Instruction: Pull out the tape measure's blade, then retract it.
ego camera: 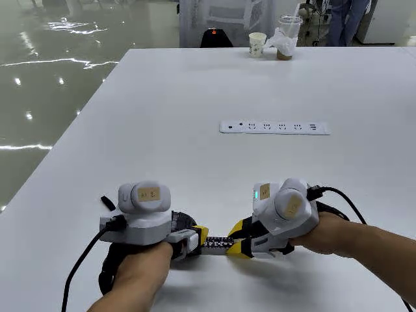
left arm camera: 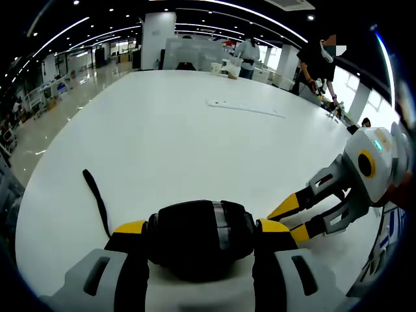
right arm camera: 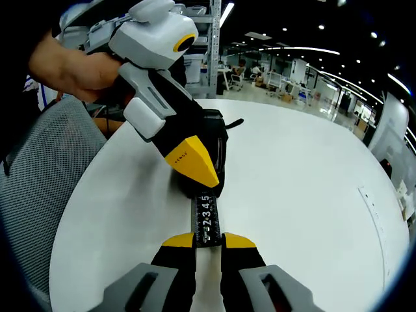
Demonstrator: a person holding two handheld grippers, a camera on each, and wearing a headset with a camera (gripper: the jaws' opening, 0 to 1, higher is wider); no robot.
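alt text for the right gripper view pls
The right gripper pinches the end of the tape measure's blade, pulled a short way out of its black case, which the left gripper clamps on the white table.

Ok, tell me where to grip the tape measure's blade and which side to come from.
Grip the blade at its free end, coming in along its length from the side opposite the case. It runs straight out of the case held in the left gripper, so an in-line pull should not kink it. The right gripper is shut there.
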